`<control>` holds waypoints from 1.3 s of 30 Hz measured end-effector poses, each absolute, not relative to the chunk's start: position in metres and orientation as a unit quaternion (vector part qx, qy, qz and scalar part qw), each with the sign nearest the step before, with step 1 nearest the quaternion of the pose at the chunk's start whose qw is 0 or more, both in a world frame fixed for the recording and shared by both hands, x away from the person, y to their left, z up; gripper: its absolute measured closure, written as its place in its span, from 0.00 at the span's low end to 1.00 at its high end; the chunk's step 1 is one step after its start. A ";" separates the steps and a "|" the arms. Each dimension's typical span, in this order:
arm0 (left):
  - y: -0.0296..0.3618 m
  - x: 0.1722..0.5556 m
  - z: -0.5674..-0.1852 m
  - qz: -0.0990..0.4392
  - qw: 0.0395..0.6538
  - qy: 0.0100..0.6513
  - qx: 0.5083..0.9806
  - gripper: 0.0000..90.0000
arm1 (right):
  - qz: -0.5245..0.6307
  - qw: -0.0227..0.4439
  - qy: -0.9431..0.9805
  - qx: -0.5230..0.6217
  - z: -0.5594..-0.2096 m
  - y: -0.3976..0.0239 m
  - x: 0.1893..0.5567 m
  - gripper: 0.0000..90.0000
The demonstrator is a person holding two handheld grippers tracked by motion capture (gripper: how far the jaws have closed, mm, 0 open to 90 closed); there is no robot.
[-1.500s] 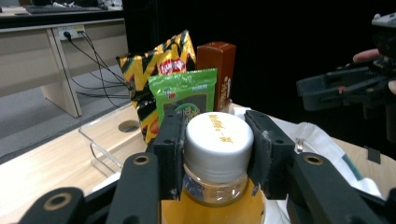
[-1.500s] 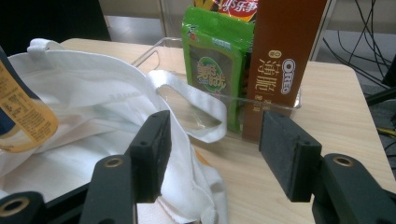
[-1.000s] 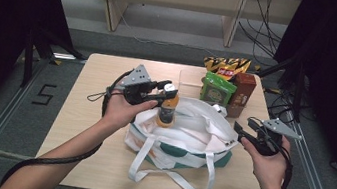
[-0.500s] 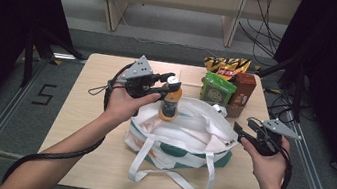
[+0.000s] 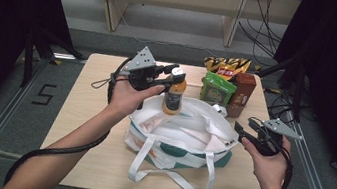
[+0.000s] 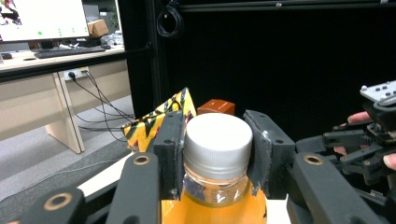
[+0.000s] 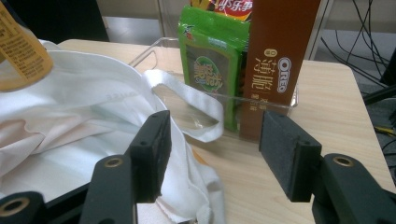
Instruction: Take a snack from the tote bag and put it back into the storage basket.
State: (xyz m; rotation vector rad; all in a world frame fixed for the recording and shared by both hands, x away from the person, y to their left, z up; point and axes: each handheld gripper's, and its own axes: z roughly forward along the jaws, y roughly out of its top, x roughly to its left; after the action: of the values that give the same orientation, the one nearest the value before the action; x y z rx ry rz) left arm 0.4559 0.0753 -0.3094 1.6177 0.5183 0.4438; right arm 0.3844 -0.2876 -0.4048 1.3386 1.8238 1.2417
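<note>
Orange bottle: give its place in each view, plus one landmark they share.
High view: orange bottle hangs upper centre, above the white bag's far rim, in the left gripper.
Left gripper view: centre bottom, cap clamped between the jaws.
Right gripper view: top-left corner.
Shared landmark: brown box.

bottle [image 5: 174,94] orange, white cap | tote bag [image 5: 186,132] white w/ green base | far-right snacks: green pouch [image 5: 218,89], brown box [image 5: 243,88], yellow-black striped bag [image 5: 226,65]
</note>
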 end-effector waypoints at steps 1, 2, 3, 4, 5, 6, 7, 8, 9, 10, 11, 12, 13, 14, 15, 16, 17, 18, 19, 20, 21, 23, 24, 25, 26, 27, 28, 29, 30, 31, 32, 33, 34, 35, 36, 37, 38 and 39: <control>0.074 0.456 -0.308 0.196 0.639 0.226 0.708 0.66 | 0.463 0.278 0.676 0.500 -0.405 -0.288 0.384 0.49; 0.074 0.457 -0.307 0.197 0.639 0.223 0.709 0.66 | 0.464 0.283 0.679 0.494 -0.405 -0.289 0.385 0.49; 0.073 0.458 -0.306 0.197 0.640 0.220 0.709 0.66 | 0.465 0.275 0.671 0.507 -0.404 -0.287 0.384 0.49; 0.072 0.458 -0.304 0.197 0.641 0.221 0.708 0.66 | 0.466 0.275 0.671 0.508 -0.404 -0.287 0.384 0.49; 0.072 0.459 -0.303 0.197 0.642 0.221 0.707 0.66 | 0.466 0.275 0.671 0.507 -0.405 -0.287 0.384 0.49; 0.071 0.459 -0.302 0.197 0.643 0.220 0.706 0.66 | 0.464 0.282 0.680 0.493 -0.406 -0.290 0.386 0.49; 0.071 0.460 -0.302 0.198 0.644 0.219 0.706 0.66 | 0.459 0.286 0.680 0.495 -0.406 -0.290 0.386 0.50; 0.070 0.460 -0.301 0.197 0.644 0.220 0.706 0.66 | 0.460 0.274 0.677 0.505 -0.406 -0.288 0.383 0.50; 0.070 0.461 -0.301 0.197 0.645 0.221 0.705 0.66 | 0.465 0.276 0.672 0.506 -0.407 -0.287 0.384 0.49; 0.069 0.462 -0.300 0.196 0.645 0.221 0.704 0.66 | 0.464 0.279 0.673 0.503 -0.407 -0.287 0.385 0.49; 0.069 0.462 -0.299 0.195 0.646 0.219 0.704 0.66 | 0.459 0.278 0.676 0.506 -0.406 -0.287 0.384 0.49; 0.069 0.463 -0.299 0.194 0.648 0.220 0.703 0.66 | 0.464 0.282 0.681 0.492 -0.406 -0.290 0.386 0.49; 0.068 0.464 -0.298 0.193 0.648 0.222 0.702 0.66 | 0.465 0.280 0.677 0.496 -0.405 -0.290 0.386 0.50; 0.068 0.464 -0.297 0.193 0.648 0.219 0.703 0.66 | 0.465 0.281 0.677 0.497 -0.405 -0.290 0.385 0.49; 0.068 0.465 -0.297 0.193 0.649 0.221 0.702 0.66 | 0.465 0.282 0.677 0.496 -0.405 -0.291 0.385 0.49; 0.067 0.466 -0.296 0.194 0.648 0.219 0.703 0.66 | 0.465 0.282 0.676 0.497 -0.405 -0.291 0.385 0.50; 0.067 0.466 -0.295 0.195 0.649 0.219 0.702 0.66 | 0.466 0.282 0.676 0.497 -0.406 -0.291 0.385 0.49; 0.067 0.467 -0.294 0.195 0.650 0.220 0.701 0.66 | 0.465 0.281 0.676 0.498 -0.405 -0.290 0.385 0.50; 0.067 0.467 -0.293 0.195 0.650 0.221 0.700 0.66 | 0.463 0.282 0.676 0.499 -0.406 -0.290 0.386 0.50; 0.067 0.468 -0.292 0.196 0.651 0.221 0.700 0.66 | 0.459 0.283 0.676 0.503 -0.405 -0.290 0.385 0.49; 0.067 0.469 -0.291 0.195 0.652 0.221 0.699 0.66 | 0.462 0.285 0.667 0.511 -0.407 -0.287 0.384 0.50; 0.066 0.470 -0.289 0.196 0.652 0.221 0.698 0.66 | 0.465 0.278 0.670 0.508 -0.406 -0.287 0.384 0.49; 0.066 0.471 -0.289 0.196 0.652 0.221 0.698 0.66 | 0.464 0.276 0.672 0.506 -0.406 -0.287 0.384 0.50; 0.065 0.472 -0.288 0.197 0.652 0.222 0.698 0.66 | 0.462 0.278 0.674 0.505 -0.406 -0.287 0.384 0.49; 0.065 0.473 -0.287 0.198 0.652 0.221 0.697 0.66 | 0.465 0.285 0.671 0.502 -0.407 -0.288 0.384 0.49; 0.064 0.474 -0.286 0.199 0.652 0.221 0.697 0.66 | 0.462 0.286 0.680 0.493 -0.406 -0.290 0.386 0.50; 0.064 0.475 -0.285 0.200 0.653 0.222 0.696 0.66 | 0.463 0.281 0.679 0.496 -0.406 -0.290 0.385 0.49; 0.063 0.475 -0.284 0.200 0.653 0.222 0.696 0.66 | 0.463 0.280 0.677 0.499 -0.406 -0.290 0.385 0.49; 0.063 0.476 -0.283 0.201 0.654 0.221 0.695 0.66 | 0.459 0.283 0.678 0.500 -0.406 -0.290 0.385 0.49; 0.062 0.477 -0.282 0.201 0.654 0.221 0.695 0.66 | 0.457 0.287 0.678 0.498 -0.406 -0.290 0.385 0.49; 0.061 0.478 -0.281 0.201 0.655 0.220 0.694 0.66 | 0.455 0.291 0.680 0.495 -0.406 -0.290 0.385 0.49; 0.060 0.478 -0.280 0.201 0.655 0.218 0.695 0.66 | 0.457 0.285 0.677 0.503 -0.406 -0.289 0.384 0.50; 0.059 0.479 -0.279 0.201 0.656 0.219 0.694 0.66 | 0.459 0.283 0.677 0.501 -0.406 -0.289 0.384 0.49; 0.058 0.480 -0.278 0.200 0.658 0.218 0.693 0.66 | 0.459 0.280 0.673 0.508 -0.406 -0.288 0.383 0.49; 0.057 0.481 -0.278 0.200 0.658 0.218 0.693 0.66 | 0.462 0.273 0.672 0.510 -0.405 -0.288 0.383 0.49; 0.056 0.482 -0.278 0.198 0.659 0.218 0.692 0.66 | 0.464 0.279 0.676 0.500 -0.405 -0.289 0.385 0.49; 0.055 0.483 -0.278 0.197 0.659 0.218 0.692 0.66 | 0.464 0.280 0.676 0.499 -0.405 -0.290 0.385 0.50; 0.054 0.484 -0.278 0.197 0.659 0.218 0.693 0.66 | 0.465 0.275 0.670 0.510 -0.405 -0.288 0.384 0.49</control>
State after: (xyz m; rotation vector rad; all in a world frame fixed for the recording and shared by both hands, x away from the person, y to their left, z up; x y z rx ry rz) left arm 0.4840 0.0537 -0.2777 1.5678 0.4934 0.4452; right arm 0.3835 -0.2882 -0.4050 1.3700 1.8012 1.2498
